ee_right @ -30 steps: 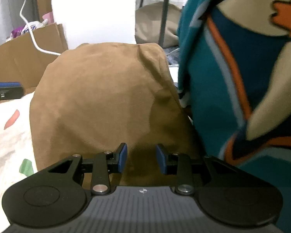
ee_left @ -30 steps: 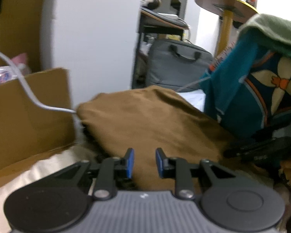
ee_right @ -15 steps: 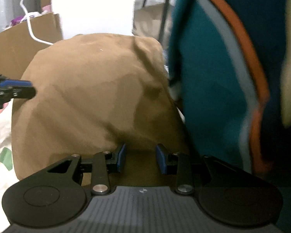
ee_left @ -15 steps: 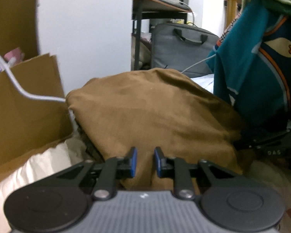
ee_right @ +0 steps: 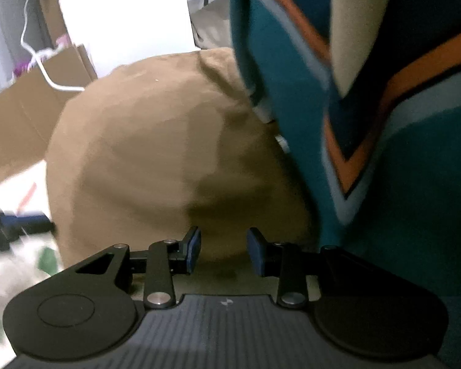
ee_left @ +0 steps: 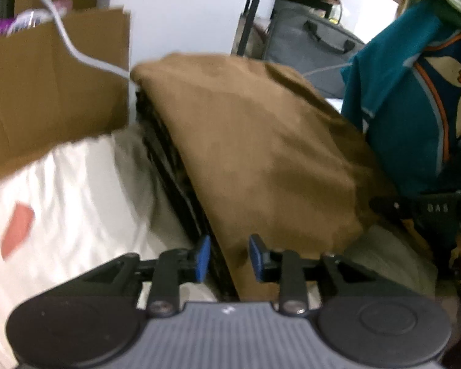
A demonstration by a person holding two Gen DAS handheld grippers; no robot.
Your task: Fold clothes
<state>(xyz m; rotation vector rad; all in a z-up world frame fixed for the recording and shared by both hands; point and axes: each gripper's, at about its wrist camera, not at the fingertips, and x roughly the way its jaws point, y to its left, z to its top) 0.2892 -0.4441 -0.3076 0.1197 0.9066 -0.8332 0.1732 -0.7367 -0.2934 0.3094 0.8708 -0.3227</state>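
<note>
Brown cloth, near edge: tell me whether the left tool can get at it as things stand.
Probably yes. The left tool is already at the near edge of the brown cloth, which runs between its blue fingers, with nothing in between. Its jaws have just been opening, so no grip shows.

Teal patterned garment (ee_right: 384,123) runs off frame, blurred; brown cloth (ee_right: 156,153) perhaps folded

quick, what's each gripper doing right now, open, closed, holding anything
Left gripper: jaws just opening, brown cloth edge between the pads, not gripped.
Right gripper: open over the cloth, holding nothing.
</note>
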